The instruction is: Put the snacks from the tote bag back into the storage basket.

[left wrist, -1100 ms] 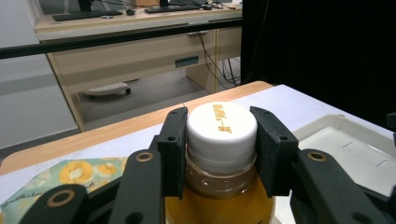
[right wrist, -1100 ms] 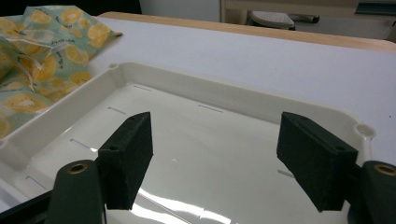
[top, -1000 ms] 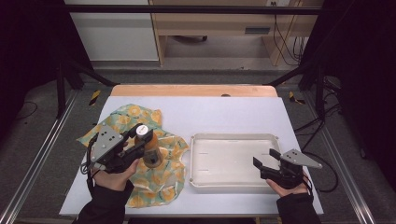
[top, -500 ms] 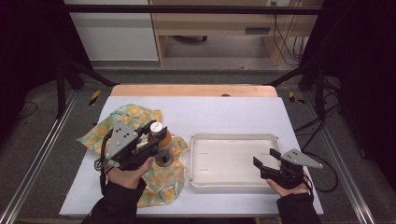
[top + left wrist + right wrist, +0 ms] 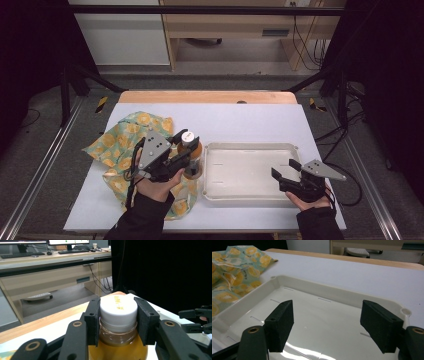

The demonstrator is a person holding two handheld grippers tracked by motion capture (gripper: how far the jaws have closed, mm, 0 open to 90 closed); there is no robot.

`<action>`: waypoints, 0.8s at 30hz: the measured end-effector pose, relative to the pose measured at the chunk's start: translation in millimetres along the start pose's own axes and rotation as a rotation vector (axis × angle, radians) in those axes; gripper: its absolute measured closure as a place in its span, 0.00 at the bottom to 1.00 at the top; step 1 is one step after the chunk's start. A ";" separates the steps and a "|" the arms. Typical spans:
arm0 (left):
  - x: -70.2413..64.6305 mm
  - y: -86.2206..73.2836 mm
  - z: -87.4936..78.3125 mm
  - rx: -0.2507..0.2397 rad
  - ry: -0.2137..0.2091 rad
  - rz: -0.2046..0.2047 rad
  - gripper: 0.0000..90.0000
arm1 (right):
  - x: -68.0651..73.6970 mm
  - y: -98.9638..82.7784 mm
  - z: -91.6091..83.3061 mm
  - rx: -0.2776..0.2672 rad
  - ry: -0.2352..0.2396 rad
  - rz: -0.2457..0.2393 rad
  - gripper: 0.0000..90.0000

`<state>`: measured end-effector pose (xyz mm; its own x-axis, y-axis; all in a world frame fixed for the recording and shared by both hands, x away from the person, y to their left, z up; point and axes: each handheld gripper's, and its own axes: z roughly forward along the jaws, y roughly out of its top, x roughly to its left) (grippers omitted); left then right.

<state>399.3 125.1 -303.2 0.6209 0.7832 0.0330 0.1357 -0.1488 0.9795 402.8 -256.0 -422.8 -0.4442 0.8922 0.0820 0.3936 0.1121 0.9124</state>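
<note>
A small bottle (image 5: 191, 146) of amber liquid with a white screw cap (image 5: 118, 312) stands upright between the jaws of my left gripper (image 5: 188, 151), which is shut on its neck and cap. It is over the right edge of a cloth (image 5: 119, 146) printed with orange slices, just left of a shallow white tray (image 5: 250, 146). My right gripper (image 5: 283, 169) rests open over the tray's near right corner, and its pads (image 5: 280, 323) have nothing between them above the tray floor (image 5: 317, 312). Whether the bottle touches the cloth is hidden by the hand.
The white table top (image 5: 235, 120) has a wooden strip (image 5: 207, 96) along its far edge. In the right gripper view the crumpled cloth (image 5: 234, 267) lies left of the tray. In the left gripper view the right gripper (image 5: 197, 320) shows at the far right.
My left gripper has carried the bottle to the right across the cloth, up to the tray's left rim. The right gripper has stayed in place.
</note>
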 end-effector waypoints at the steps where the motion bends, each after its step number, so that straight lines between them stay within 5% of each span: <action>1: -1.8 -0.5 1.7 -0.001 -0.002 0.000 0.65 | -0.1 0.1 0.0 0.000 0.000 0.000 0.30; 24: -35.9 -17.3 39.0 0.022 -0.052 0.008 0.65 | 0.1 -1.0 1.4 0.003 0.006 0.003 0.30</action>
<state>404.7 76.1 -329.1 0.6615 0.7494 0.0293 0.1473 -0.1681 0.9747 403.5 -255.4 -424.3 -0.4479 0.8899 0.0868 0.3969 0.1109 0.9112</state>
